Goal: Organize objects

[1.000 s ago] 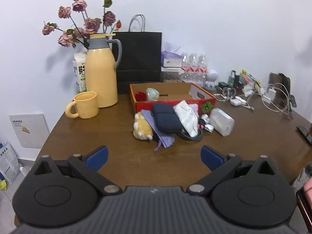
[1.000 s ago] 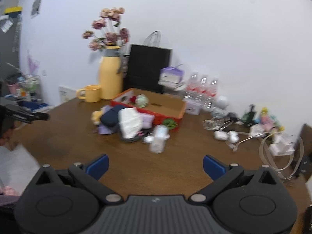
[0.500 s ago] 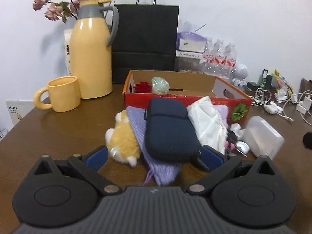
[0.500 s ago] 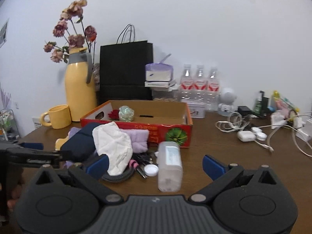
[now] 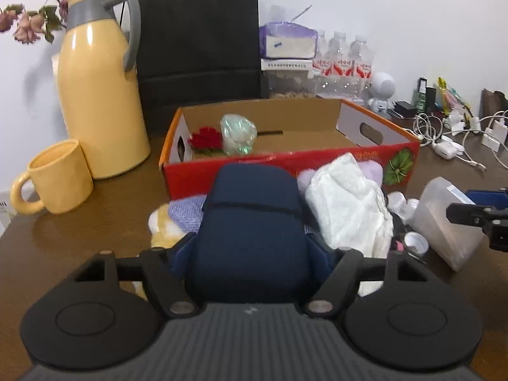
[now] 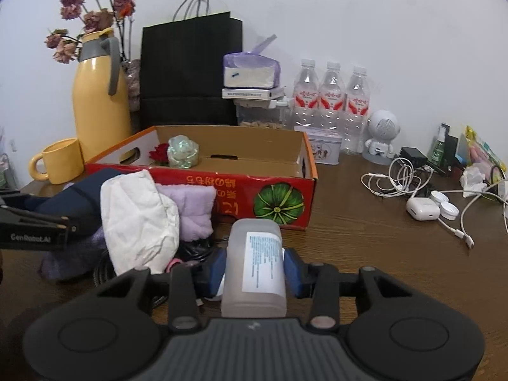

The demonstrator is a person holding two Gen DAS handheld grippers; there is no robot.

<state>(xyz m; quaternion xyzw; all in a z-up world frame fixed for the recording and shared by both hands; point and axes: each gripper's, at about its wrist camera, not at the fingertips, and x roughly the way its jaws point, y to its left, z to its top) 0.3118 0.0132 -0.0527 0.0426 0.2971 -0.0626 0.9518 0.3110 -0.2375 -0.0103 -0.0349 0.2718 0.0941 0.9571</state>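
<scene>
A navy pouch (image 5: 250, 216) lies on top of the pile in front of the red cardboard box (image 5: 285, 165). My left gripper (image 5: 250, 247) is closing on it, and both blue pads touch its sides. To the right lies a translucent plastic container (image 6: 250, 238) with a white label. My right gripper (image 6: 254, 266) is closing around it, pads against its two long sides. A white cloth bundle (image 6: 136, 219), a purple cloth (image 6: 190, 209) and a yellow plush toy (image 5: 160, 228) rest in the same pile. The box holds a red rose (image 5: 206, 141) and a pale green wrapped item (image 5: 238, 133).
A yellow jug (image 5: 98, 95) and yellow mug (image 5: 54, 177) stand at the left, with a black paper bag (image 5: 200, 38) behind the box. Water bottles (image 6: 331, 95), a white robot figure (image 6: 382, 136), tangled cables (image 6: 397, 181) and a white earbud case (image 6: 422, 208) fill the right side.
Both grippers moved forward and down to the pile. The left jaws narrowed onto the navy pouch, and the right jaws narrowed onto the plastic container.
</scene>
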